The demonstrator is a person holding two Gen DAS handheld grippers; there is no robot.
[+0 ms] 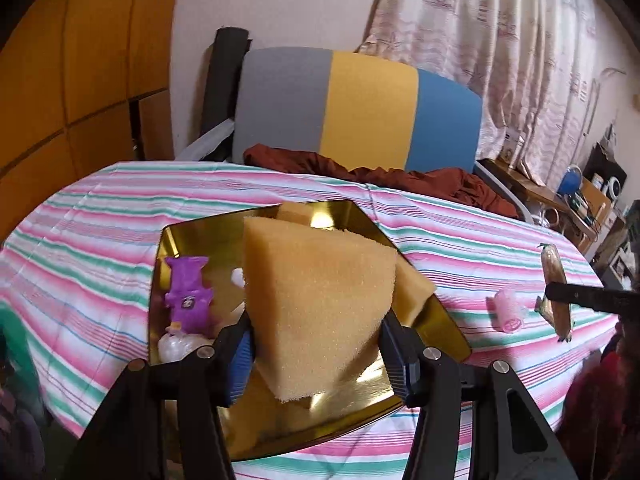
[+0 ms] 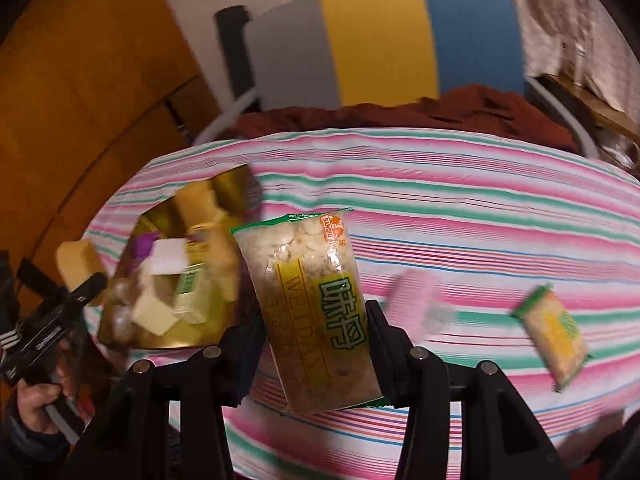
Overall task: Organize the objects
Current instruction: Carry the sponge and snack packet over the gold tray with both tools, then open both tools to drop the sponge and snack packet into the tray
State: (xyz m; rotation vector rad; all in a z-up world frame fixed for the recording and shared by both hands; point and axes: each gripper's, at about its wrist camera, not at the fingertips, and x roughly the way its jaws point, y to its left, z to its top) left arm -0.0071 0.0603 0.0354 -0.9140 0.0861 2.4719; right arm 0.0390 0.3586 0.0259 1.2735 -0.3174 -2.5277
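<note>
— My left fingers (image 1: 316,356) are pinched on a thick wedge of yellow-orange foam sponge (image 1: 320,304), one pad on each flank. It hangs directly over the shiny gold metal tray (image 1: 444,320) on the bench (image 1: 88,216) with the pink, green and white striped cloth.

— And your right?

— My right fingers (image 2: 316,344) are clamped on a clear plastic snack packet with a green edge and yellow label (image 2: 316,312). Its long axis runs straight away from me, up out of the grip, leaning a little to the left.

— Which hand is closer to the tray?

— The left, I judge; it is above the tray already, angled downward. From my right hand the tray lies off to the left and a bit farther out, so that packet has to travel sideways.

— What's in the tray?

— A purple plastic toy figure (image 1: 186,294), another foam piece, something pale and round near the front corner.

— Left on the cloth?

— A small pink roll (image 1: 506,312) and a second small snack packet (image 2: 554,340), well apart from the tray, on my right side.
</note>
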